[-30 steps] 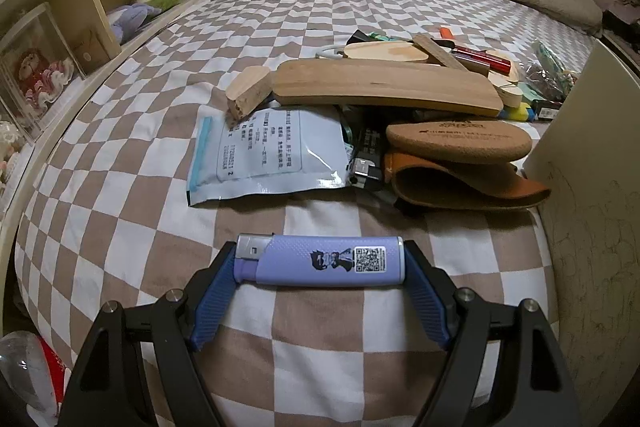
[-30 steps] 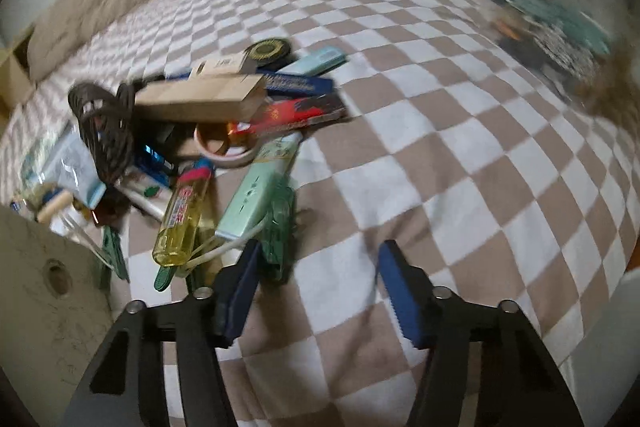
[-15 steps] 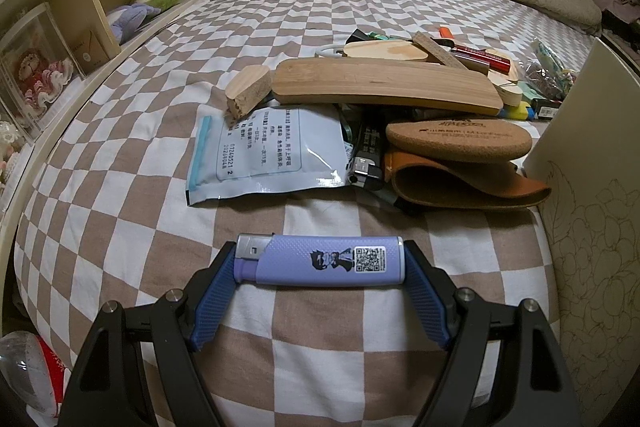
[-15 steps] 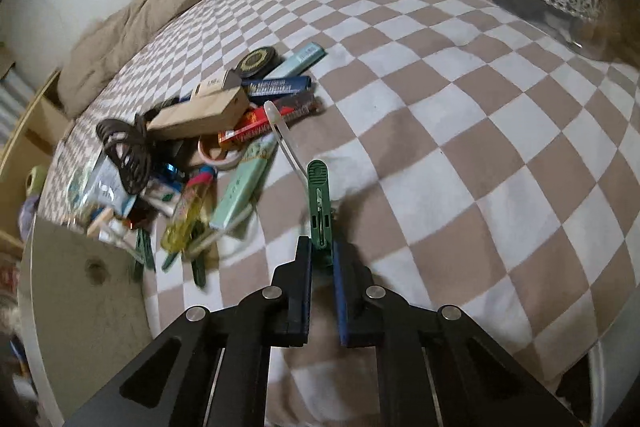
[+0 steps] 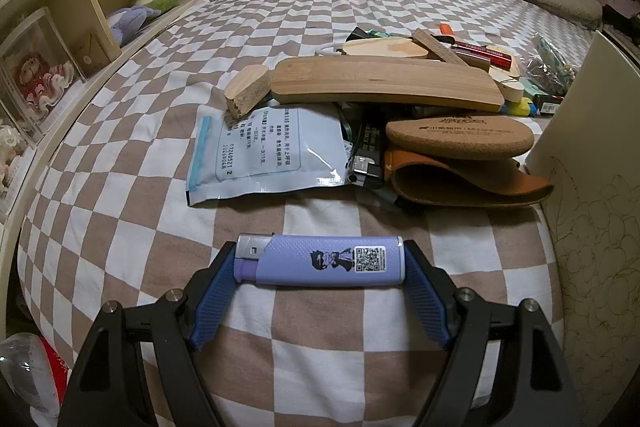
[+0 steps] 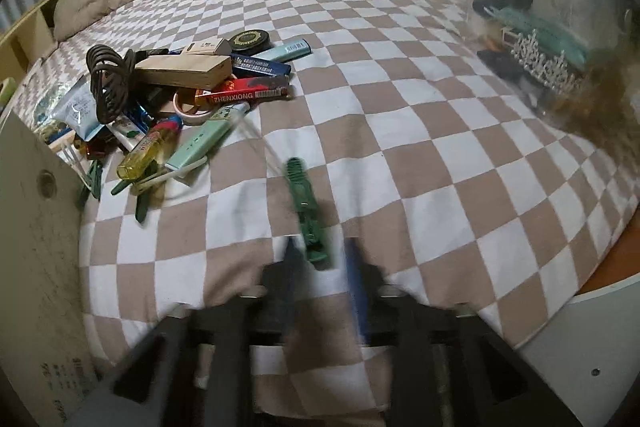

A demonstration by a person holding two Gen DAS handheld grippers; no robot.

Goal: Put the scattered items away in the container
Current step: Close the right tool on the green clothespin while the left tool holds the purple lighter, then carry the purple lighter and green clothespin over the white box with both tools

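1. Left wrist view: the left gripper (image 5: 320,269) points steeply down over the checked bedspread (image 5: 120,187), its blue pads clamped on the two short ends of a purple lighter (image 5: 320,261) that lies crosswise between them.
2. That lighter has a metal head at the left pad, a small cartoon figure and a square code printed on its side.
3. Ahead of the left jaws lies a heap: a white pouch (image 5: 266,151) nearest, a long wooden board (image 5: 384,85) beyond it, a cork pad (image 5: 460,139) on a brown leather piece (image 5: 468,181) to the right.
4. Right wrist view: the right gripper (image 6: 322,267) also tilts down, and its jaws are opening; they are smeared by motion.
5. A green clip (image 6: 306,209) sits lengthwise in the gap, its near end between the pads; it seems free of both, though the blur makes that hard to judge.
6. Ahead and left of the right jaws is the second heap: a wooden block (image 6: 186,75), a coiled black cable (image 6: 106,83), a red box (image 6: 248,95), a pale green tube (image 6: 204,141), a yellow bottle (image 6: 146,155).
7. Far ahead and right of the jaws stands a clear plastic tub (image 6: 560,7); inside are a silver tiara (image 6: 548,65), a teal item and dark things that cannot be made out.
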